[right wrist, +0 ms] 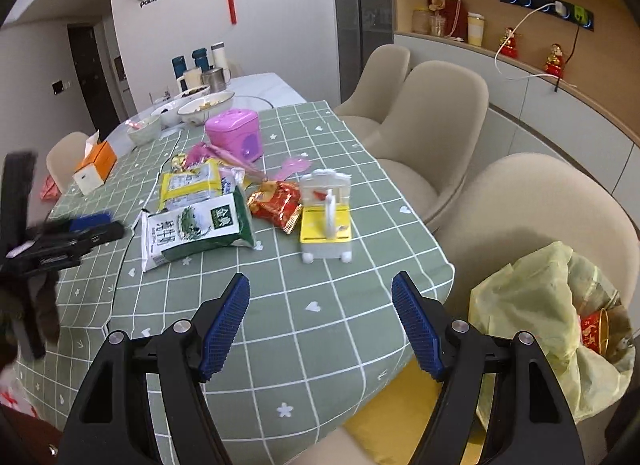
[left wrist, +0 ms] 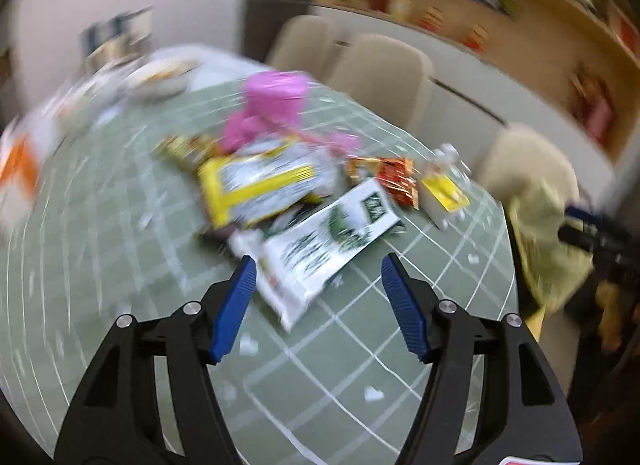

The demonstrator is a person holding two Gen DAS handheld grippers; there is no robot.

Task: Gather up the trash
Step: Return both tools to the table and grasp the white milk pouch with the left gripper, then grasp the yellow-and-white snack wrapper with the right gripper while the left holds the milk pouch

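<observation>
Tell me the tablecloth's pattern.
Green tablecloth with white grid lines and small white hearts, clearest in right wrist view.

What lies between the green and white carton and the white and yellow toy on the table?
The red and gold wrapper lies between the green and white carton and the white and yellow toy. The right wrist view shows it sharply; the left wrist view is blurred.

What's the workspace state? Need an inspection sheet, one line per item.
Surface: green checked tablecloth, small white scraps visible in the left wrist view.
Job's things: green-white milk pack, yellow packet, red wrapper lying on the cloth; yellow trash bag open beside the table, already holding trash.
Clutter: pink box, tissue box, bowls.
Grippers: left gripper and right gripper open, empty.
Cables: white cable on the counter.
Surroundings: beige chairs, shelves.
</observation>
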